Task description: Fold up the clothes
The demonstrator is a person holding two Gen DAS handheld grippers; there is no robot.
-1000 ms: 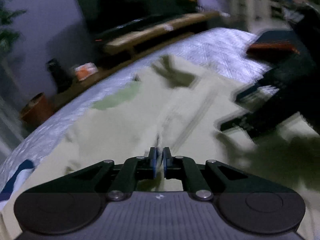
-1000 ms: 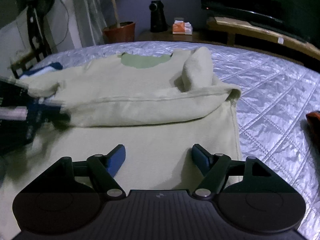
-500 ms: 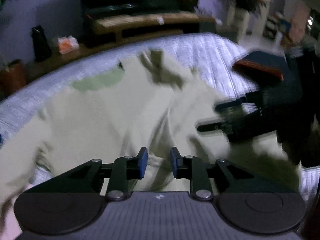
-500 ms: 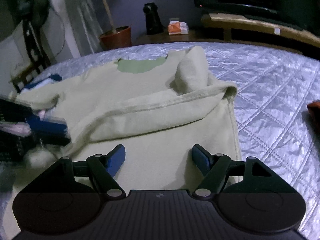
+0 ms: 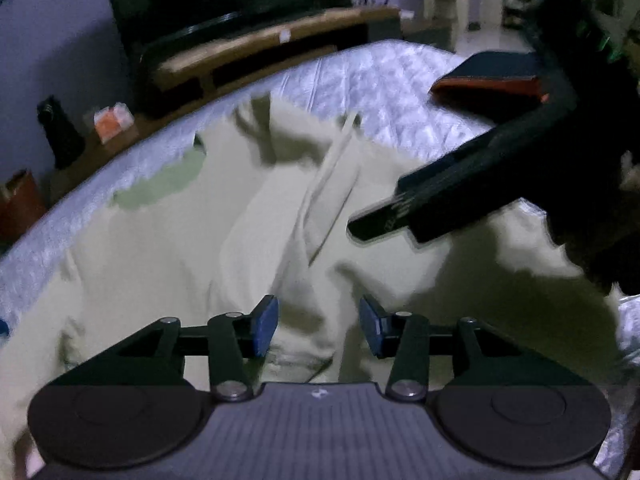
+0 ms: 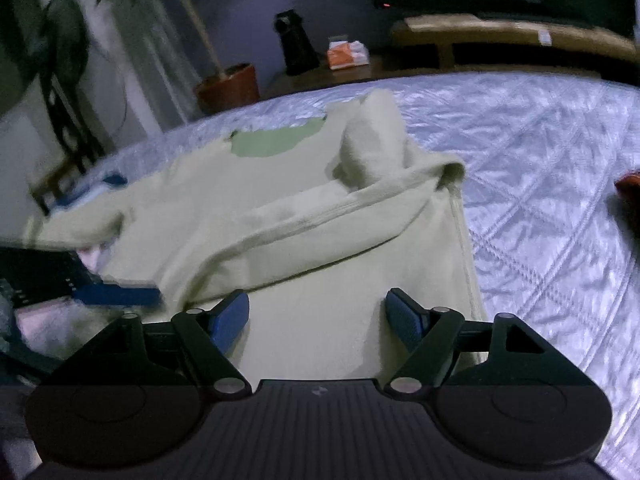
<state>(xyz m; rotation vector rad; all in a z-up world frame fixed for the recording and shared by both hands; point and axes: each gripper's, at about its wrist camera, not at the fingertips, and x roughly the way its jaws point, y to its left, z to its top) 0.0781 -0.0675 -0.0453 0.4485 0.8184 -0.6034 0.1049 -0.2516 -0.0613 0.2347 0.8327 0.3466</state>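
Note:
A pale yellow sweatshirt (image 6: 304, 200) with a green neck lining lies partly folded on a quilted bed; a sleeve lies folded across its body. It also shows in the left wrist view (image 5: 180, 240). My left gripper (image 5: 318, 326) is open and empty, just above the fabric's near edge. My right gripper (image 6: 318, 316) is open and empty above the sweatshirt's lower part. The right gripper's body (image 5: 460, 184) shows dark and blurred in the left wrist view. A blue fingertip (image 6: 120, 294) of the left gripper shows at the left of the right wrist view.
The quilted silver bedspread (image 6: 540, 160) spreads to the right. A dark and orange folded item (image 5: 492, 80) lies at the far right of the bed. Beyond the bed stand a wooden TV bench (image 6: 512, 36), a potted plant (image 6: 228, 88) and a tissue box (image 6: 346, 54).
My left gripper has opened and let go of the sweatshirt fabric it pinched, and it has pulled back. The right gripper stayed open and shifted slightly over the garment.

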